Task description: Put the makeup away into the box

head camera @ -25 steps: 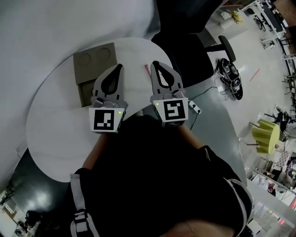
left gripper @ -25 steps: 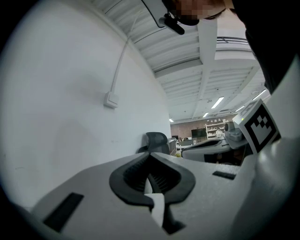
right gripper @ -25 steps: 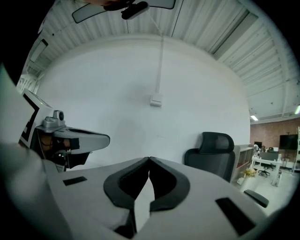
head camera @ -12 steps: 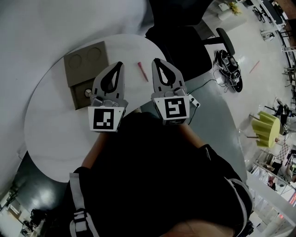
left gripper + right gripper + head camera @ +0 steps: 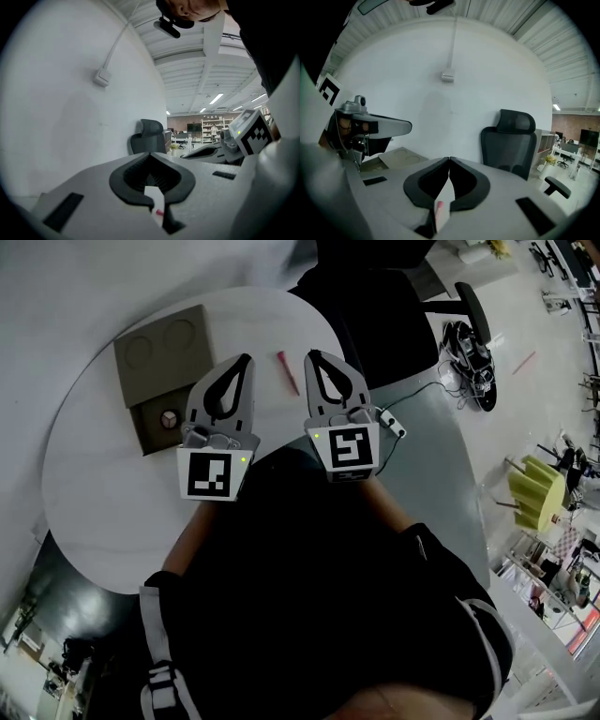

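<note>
A brown box (image 5: 159, 371) lies open at the far left of the round white table (image 5: 103, 484). Its lid has two round hollows, and a small round item (image 5: 169, 418) sits in its tray. A thin pink makeup stick (image 5: 288, 370) lies on the table between the two gripper tips. My left gripper (image 5: 246, 360) is shut and holds nothing, just left of the stick. My right gripper (image 5: 312, 356) is shut and holds nothing, just right of it. The stick (image 5: 439, 206) shows through the gap under the right jaws, and it (image 5: 159, 213) shows the same way under the left jaws.
A black office chair (image 5: 375, 306) stands behind the table, against a white wall (image 5: 440, 112). On the grey floor at the right lie a power strip with its cable (image 5: 392, 425) and a black bag (image 5: 473, 343). A yellow object (image 5: 539, 493) stands further right.
Both grippers have sunk a little towards the table. The box and stick have slid left and up in the head view, and the stick has come out from behind the right gripper.
</note>
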`<state>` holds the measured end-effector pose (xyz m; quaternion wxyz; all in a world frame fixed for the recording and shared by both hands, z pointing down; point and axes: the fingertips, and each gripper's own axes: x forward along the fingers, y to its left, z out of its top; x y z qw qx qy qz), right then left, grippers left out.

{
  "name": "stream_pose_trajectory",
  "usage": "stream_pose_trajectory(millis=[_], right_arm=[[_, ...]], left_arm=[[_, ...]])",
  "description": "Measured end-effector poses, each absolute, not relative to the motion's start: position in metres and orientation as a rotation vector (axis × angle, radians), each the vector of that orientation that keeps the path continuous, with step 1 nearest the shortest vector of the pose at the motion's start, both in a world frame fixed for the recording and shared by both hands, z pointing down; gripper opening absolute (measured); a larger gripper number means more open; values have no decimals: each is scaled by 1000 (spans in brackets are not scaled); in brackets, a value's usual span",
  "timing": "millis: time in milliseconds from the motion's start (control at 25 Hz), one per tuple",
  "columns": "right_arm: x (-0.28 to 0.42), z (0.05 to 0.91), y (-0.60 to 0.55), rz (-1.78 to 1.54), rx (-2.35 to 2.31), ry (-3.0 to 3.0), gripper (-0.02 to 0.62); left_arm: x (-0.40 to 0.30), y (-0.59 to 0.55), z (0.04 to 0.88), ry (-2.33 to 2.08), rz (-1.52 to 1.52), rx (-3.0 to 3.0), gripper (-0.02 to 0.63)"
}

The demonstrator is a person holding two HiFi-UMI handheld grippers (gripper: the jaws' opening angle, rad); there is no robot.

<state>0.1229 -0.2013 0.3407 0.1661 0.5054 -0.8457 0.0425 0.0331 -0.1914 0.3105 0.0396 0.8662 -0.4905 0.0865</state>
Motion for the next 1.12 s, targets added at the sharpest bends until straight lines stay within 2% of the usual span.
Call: stream_pose_trajectory(millis=[840,960,1120], right_arm=[[123,466,-217,316,1265,-2301,28],[120,484,-216,335,1225,-2321,82],[113,502,-210,339,1157,-2306,124]], left_arm=[[41,-219,424,-1388,415,2473,8],[44,-219,437,-1368,433,2456,8],[42,-214,445,-1351,451,2437,8]])
